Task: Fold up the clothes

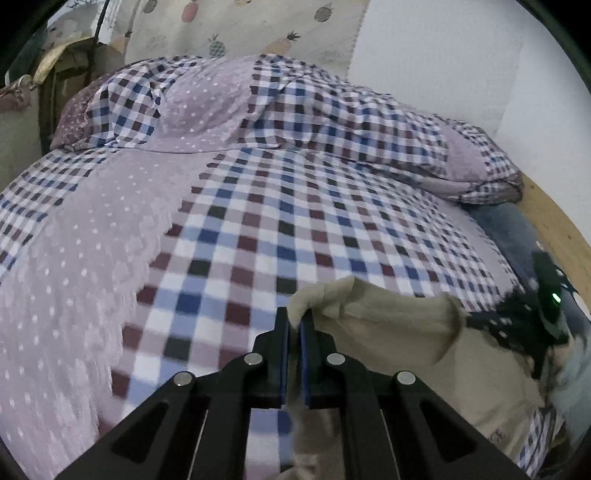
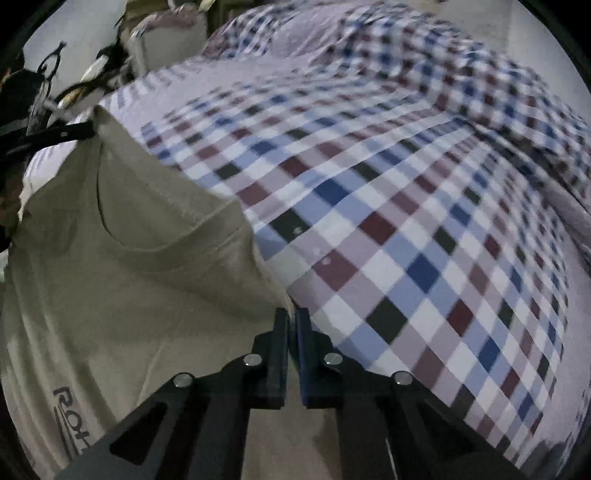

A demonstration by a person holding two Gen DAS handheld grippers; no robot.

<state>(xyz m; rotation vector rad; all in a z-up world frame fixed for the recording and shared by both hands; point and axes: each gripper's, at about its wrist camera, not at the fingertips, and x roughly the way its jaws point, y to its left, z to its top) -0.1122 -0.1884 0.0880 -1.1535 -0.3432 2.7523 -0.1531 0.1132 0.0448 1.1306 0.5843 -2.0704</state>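
A bed fills both views, spread with a checked bedsheet [image 1: 280, 221] of blue, maroon, dark and white squares, with a lilac dotted panel [image 1: 74, 258] edged in lace along its left side. At the head lies a rumpled duvet [image 1: 332, 110] in the same check and lilac, against a white wall [image 1: 443, 55] and a pineapple-print cloth [image 1: 240, 33]. A wooden bed frame [image 1: 554, 214] shows at the right edge in the left wrist view.

The beige T-shirt [image 2: 122, 266] lies over the near part of the bed, its neckline curve visible and dark lettering [image 2: 70, 413] printed near the lower left — held up at two points rather than flat.

The left gripper [image 1: 294, 321] points forward and slightly down toward the bedsheet, its blue-padded fingers [image 1: 306, 332] pressed together on a bunched edge of the T-shirt, which trails away to the right. The right gripper [image 2: 291, 321] is level over the shirt's right edge, fingers nearly closed, pinching the fabric edge between them. In the right wrist view the left gripper's black finger [image 2: 55, 134] clamps the shirt's far corner at upper left.
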